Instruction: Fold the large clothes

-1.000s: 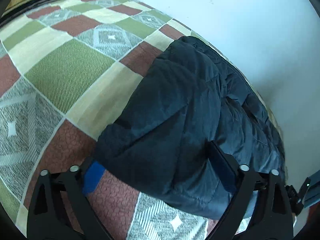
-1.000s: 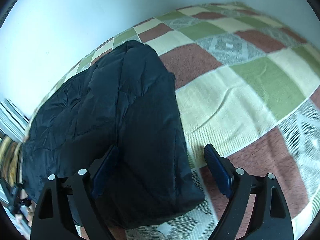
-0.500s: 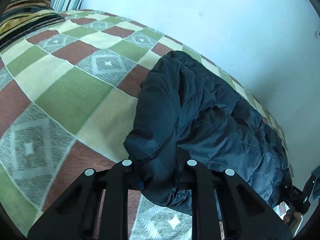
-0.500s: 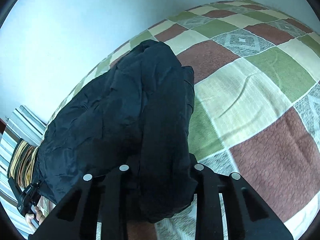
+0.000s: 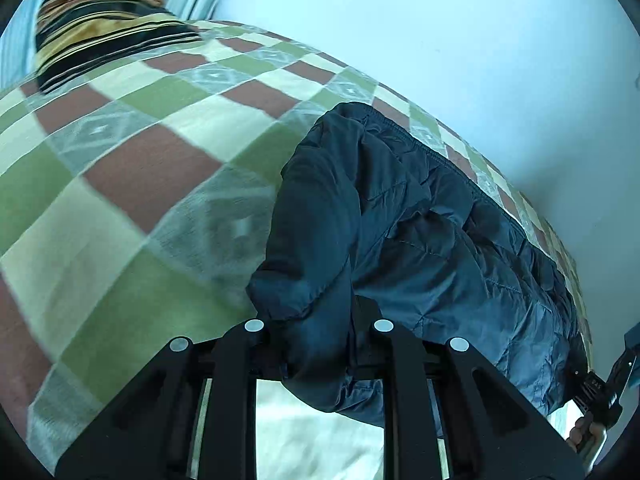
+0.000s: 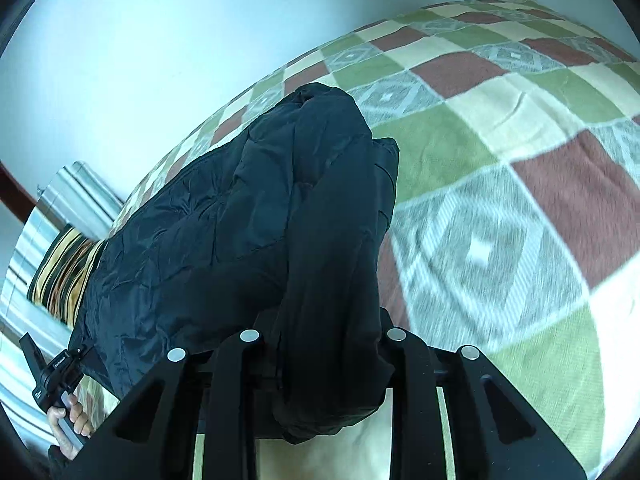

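A dark navy puffer jacket [image 5: 420,232] lies along the far side of a checked bed cover [image 5: 120,184], next to the wall. My left gripper [image 5: 318,320] is shut on the jacket's near left corner and holds it lifted off the bed. In the right wrist view the jacket [image 6: 224,216] looks black; my right gripper [image 6: 322,332] is shut on its near right corner, also lifted. The fingertips of both grippers are buried in the fabric. Each gripper shows in the other's view, the right one [image 5: 600,392] and the left one [image 6: 52,376], at the jacket's opposite end.
The checked bed cover [image 6: 500,200] of green, cream, brown and grey squares spreads to both sides. A striped yellow-and-black pillow [image 5: 104,24] lies at the head of the bed, seen too in the right wrist view [image 6: 64,272]. A pale wall [image 5: 440,32] runs close behind the jacket.
Both grippers went from open around the jacket's near corners to shut on them, then lifted the near edge up and away from the bed.
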A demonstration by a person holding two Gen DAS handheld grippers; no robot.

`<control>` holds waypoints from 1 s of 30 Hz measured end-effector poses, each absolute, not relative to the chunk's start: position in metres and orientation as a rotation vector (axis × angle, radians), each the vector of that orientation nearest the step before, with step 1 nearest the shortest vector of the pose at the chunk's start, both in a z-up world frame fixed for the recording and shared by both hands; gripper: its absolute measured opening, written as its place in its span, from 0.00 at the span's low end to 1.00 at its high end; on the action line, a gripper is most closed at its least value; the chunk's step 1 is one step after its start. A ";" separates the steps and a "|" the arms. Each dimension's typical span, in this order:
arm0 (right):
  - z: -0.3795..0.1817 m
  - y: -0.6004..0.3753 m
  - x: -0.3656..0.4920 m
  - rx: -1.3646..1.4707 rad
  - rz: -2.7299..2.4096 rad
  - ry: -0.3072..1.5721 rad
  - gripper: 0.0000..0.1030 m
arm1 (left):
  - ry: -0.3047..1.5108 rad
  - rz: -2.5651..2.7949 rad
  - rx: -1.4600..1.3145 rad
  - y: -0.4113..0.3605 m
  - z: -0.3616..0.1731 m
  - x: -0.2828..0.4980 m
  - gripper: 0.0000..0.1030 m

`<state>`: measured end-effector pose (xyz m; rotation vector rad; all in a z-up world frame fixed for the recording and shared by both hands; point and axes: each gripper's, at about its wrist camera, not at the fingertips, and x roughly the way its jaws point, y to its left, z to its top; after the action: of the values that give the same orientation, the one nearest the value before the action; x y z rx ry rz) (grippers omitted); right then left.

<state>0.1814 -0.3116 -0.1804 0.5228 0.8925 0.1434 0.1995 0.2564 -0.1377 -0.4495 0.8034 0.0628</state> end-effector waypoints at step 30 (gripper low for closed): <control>-0.103 -0.324 0.106 0.294 -0.063 0.738 0.41 | 0.845 0.142 -0.405 0.305 -0.133 0.132 0.81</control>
<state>0.1065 -0.3239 -0.1026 0.2936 0.7383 -0.0634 0.1316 0.3051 -0.1333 -0.4046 0.8453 0.1422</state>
